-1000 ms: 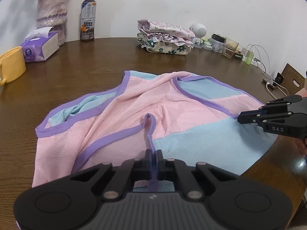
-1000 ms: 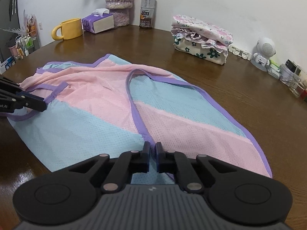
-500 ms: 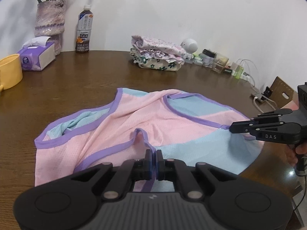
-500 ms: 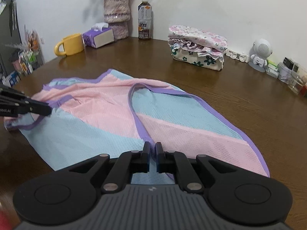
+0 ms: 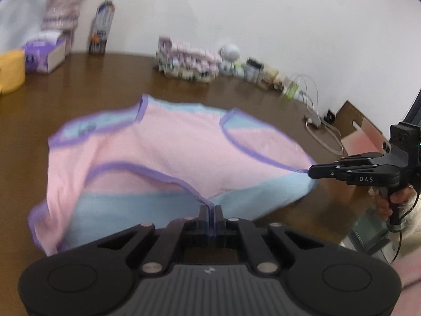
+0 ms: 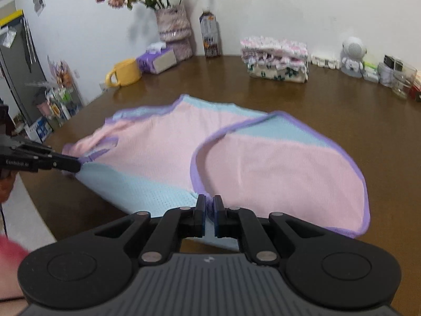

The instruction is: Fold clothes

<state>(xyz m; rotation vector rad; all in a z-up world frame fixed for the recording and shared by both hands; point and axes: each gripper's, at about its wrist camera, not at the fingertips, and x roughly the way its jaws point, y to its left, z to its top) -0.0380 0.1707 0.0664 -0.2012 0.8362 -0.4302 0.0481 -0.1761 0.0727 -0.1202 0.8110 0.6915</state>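
A pink and light-blue mesh garment with purple trim [image 5: 171, 155] hangs lifted over the brown table, its far part still resting on the wood. My left gripper [image 5: 210, 209] is shut on its purple-trimmed near edge. My right gripper [image 6: 208, 205] is shut on the near edge at the other side, where the purple trim meets the blue panel [image 6: 147, 187]. Each gripper shows in the other's view: the right one at the garment's right corner [image 5: 311, 171], the left one at its left corner [image 6: 79, 164]. The garment also shows in the right wrist view [image 6: 276, 163].
A folded floral stack of clothes [image 6: 276, 60] sits at the back. A yellow mug [image 6: 125, 72], tissue box [image 6: 158, 59], vase [image 6: 173, 30] and bottle [image 6: 210, 35] stand back left. A white robot figure [image 6: 352, 55], jars and cables [image 5: 315, 121] line the back right.
Both grippers have risen and pulled back toward the table's near edge, lifting the garment's near side off the table. Both stay shut on the fabric.
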